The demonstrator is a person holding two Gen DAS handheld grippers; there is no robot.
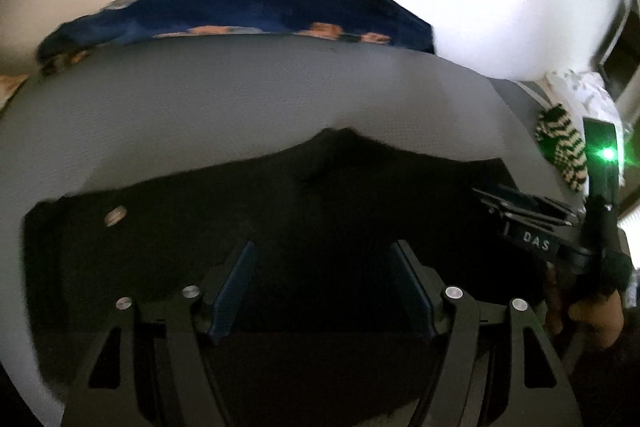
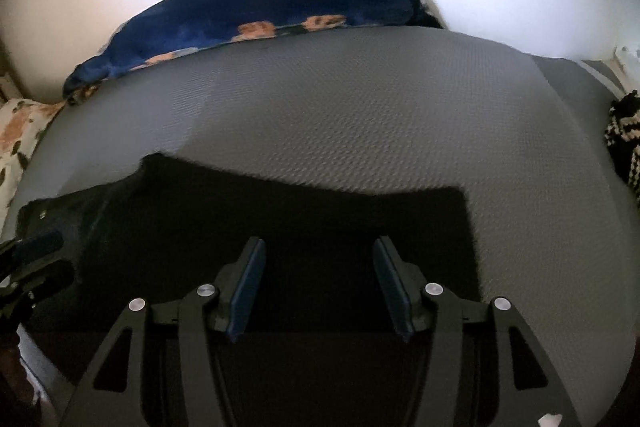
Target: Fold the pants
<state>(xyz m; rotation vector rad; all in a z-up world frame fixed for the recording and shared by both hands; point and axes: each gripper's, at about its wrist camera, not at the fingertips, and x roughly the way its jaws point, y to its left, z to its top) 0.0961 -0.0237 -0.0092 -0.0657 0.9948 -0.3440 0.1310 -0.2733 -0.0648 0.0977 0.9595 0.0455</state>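
Note:
Black pants [image 1: 280, 195] lie flat on a grey textured mattress [image 1: 240, 91], with a metal button [image 1: 115, 215] near their left end. My left gripper [image 1: 323, 259] is open and empty, hovering just above the pants. My right gripper [image 2: 319, 259] is open and empty over the right part of the pants [image 2: 320, 211], near their right edge. The right gripper also shows at the right of the left wrist view [image 1: 520, 211]. The left gripper's fingers [image 2: 36, 247] show at the left edge of the right wrist view.
A dark blue blanket with orange patches [image 1: 240, 7] lies along the far edge of the mattress against a white wall. A black-and-white knitted item [image 1: 560, 147] sits at the right edge. A floral pillow [image 2: 20, 131] lies at the left.

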